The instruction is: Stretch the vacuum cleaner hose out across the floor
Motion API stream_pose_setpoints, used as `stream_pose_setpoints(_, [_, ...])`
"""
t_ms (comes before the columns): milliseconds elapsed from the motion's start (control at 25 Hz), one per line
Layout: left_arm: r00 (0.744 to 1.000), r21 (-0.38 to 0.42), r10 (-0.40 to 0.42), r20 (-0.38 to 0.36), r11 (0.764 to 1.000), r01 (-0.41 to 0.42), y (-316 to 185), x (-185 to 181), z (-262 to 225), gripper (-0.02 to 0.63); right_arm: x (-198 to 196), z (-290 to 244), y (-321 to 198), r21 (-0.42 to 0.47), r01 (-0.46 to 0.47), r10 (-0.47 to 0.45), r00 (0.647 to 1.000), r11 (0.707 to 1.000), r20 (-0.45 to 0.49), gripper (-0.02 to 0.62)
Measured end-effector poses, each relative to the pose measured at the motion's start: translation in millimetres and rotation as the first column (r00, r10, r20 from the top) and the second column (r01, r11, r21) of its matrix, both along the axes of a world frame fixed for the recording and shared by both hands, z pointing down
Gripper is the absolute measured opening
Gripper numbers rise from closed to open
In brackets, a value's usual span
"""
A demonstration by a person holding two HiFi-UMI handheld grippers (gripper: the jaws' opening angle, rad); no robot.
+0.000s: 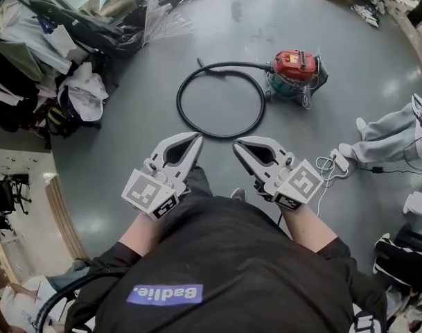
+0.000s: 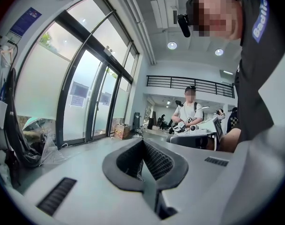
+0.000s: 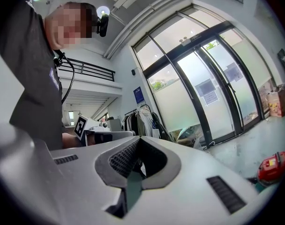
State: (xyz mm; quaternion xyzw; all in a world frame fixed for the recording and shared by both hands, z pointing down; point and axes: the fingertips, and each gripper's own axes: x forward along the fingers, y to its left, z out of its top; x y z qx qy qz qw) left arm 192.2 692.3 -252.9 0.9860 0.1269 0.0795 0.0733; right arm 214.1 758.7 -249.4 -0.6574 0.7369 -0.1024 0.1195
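Containers: a cardboard box (image 2: pixel 122 131) stands by the glass doors (image 2: pixel 93 102) at middle left of the left gripper view; its contents cannot be made out.
Vacuum cleaner (image 1: pixel 296 71): upright on the grey floor (image 1: pixel 120 165), right of centre in the upper part of the head view, red top over a teal body.
Hose (image 1: pixel 181 101): black, lying on the floor at upper centre, just left of the cleaner. It is curled in one near-closed ring, so it has no single long axis. A straight run along the ring's top leads right into the cleaner.
Left tongs (image 1: pixel 195 141): fully closed, holding nothing, tips aimed up-frame at the ring's lower edge, above the floor.
Right tongs (image 1: pixel 238 145): fully closed, holding nothing, beside the left pair.
Clothes (image 1: pixel 82 89): heaped at the left edge.
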Motion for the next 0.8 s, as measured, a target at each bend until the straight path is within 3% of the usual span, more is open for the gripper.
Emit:
stream_pose_setpoints(240, [1.0,-0.01,0.02,-0.005,1.0,-0.02,-83,31,17,-0.002,29,15,-80,-0.038,-0.023,0.023,1.0,0.999,0.005,-0.003])
stream_pose_setpoints(600, [0.999,-0.055,0.05,-0.001,0.997,-0.05,-260,83,41,-0.002,80,22,-250,-0.104,-0.056,0.057,0.998,0.993,0.008,-0.003])
stream_pose_setpoints(800, [1.0,-0.062,0.006,0.007,0.998,-0.006,-335,100,52,-0.002,103,20,-316,-0.127,-0.045,0.041,0.999,0.991,-0.032,-0.003])
